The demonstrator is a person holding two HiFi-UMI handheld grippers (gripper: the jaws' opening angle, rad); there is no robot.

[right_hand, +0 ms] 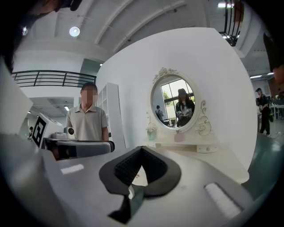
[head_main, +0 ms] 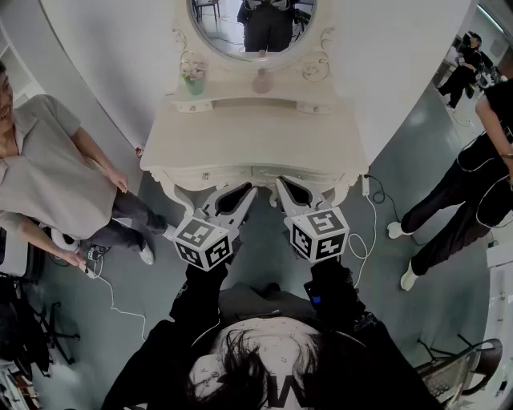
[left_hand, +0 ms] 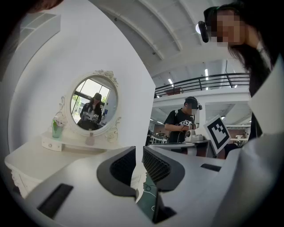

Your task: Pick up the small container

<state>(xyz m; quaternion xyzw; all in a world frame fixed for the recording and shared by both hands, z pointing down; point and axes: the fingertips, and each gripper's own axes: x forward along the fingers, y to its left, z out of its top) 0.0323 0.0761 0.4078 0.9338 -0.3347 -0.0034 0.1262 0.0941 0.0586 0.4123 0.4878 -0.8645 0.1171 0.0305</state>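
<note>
My left claw (head_main: pixel 240 194) and right claw (head_main: pixel 284 189) are both clenched on nothing. The small pale pink container (head_main: pixel 262 82) stands well ahead of them, on the white dressing table's (head_main: pixel 248 136) back shelf below the oval mirror (head_main: pixel 252 24). I'd best reach forward level, open the jaws early and straddle it squarely.

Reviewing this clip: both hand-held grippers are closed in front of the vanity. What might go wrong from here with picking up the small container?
1. The left hand-held gripper and the right hand-held gripper are both shut. Reaching in like that would likely shove the small container against the mirror rather than grip it.
2. The green vase shares that raised shelf. A wide approach from the left might tip it.
</note>
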